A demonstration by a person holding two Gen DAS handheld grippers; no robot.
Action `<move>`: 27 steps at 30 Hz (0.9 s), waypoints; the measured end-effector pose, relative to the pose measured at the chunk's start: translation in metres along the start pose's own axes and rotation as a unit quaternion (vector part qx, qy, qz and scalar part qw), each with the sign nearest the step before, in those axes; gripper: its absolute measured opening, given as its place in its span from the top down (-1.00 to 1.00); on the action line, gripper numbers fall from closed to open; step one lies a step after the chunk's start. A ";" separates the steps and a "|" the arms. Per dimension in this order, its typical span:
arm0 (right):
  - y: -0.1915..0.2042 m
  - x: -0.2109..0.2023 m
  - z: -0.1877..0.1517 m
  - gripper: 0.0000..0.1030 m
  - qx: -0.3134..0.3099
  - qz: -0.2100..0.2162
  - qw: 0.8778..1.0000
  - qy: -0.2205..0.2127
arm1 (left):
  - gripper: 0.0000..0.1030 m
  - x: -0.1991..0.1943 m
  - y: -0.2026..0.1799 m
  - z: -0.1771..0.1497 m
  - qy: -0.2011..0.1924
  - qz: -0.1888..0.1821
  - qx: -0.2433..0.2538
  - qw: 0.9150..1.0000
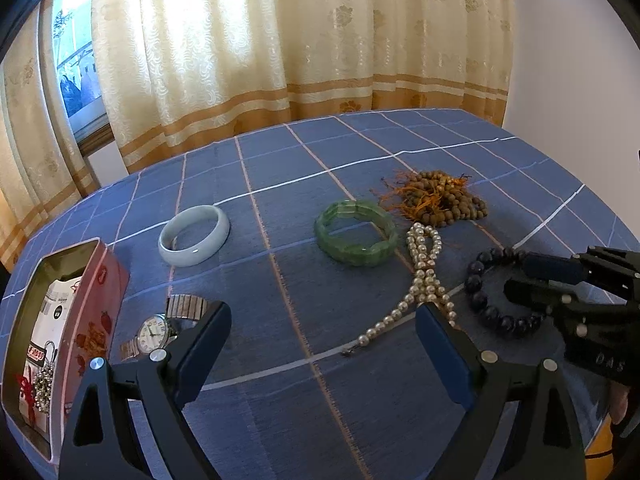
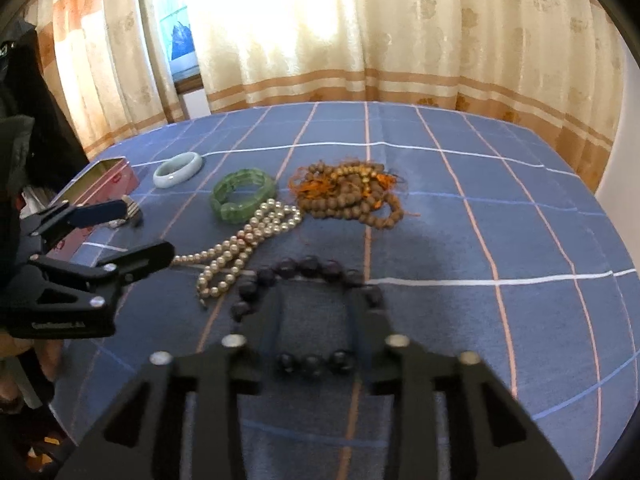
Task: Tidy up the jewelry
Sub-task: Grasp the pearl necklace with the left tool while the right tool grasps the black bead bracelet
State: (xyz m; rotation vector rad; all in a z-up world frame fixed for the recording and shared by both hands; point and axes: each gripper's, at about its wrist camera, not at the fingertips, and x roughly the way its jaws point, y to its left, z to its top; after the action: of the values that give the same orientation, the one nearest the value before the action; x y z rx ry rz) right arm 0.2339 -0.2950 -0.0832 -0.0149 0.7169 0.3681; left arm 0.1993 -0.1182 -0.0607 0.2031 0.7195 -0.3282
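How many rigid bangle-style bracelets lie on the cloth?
2: a pale bangle near the tin, and a green segmented bracelet beside the pearls. None seems hidden.

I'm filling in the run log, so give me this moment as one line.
right gripper: open, straddling dark bead bracelet | left gripper: open, empty | pearl necklace, green bracelet: on table | tin: open

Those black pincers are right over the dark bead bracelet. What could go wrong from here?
The right gripper is open astride the dark bead bracelet; round beads might roll out as it shuts. The pearl necklace lies touching or nearly touching the bracelet and could get dragged. The tin box is across the table, a long carry.
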 end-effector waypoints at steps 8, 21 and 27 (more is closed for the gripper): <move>0.002 -0.002 -0.001 0.15 -0.001 -0.006 1.000 -0.003 | -0.81 0.001 -0.008 0.002 0.000 -0.012 0.008 1.000; 0.036 0.007 -0.006 0.70 -0.102 -0.015 0.995 0.011 | -0.81 0.011 -0.003 0.007 0.013 -0.029 -0.011 0.999; 0.005 -0.006 -0.004 0.70 -0.012 -0.021 0.999 -0.025 | -0.81 0.016 -0.024 0.013 0.014 -0.054 0.017 0.998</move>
State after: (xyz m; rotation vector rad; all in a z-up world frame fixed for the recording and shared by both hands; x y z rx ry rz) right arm 0.2258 -0.2923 -0.0818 -0.0438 0.6625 0.3349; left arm 0.2100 -0.1474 -0.0638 0.2013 0.7542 -0.4417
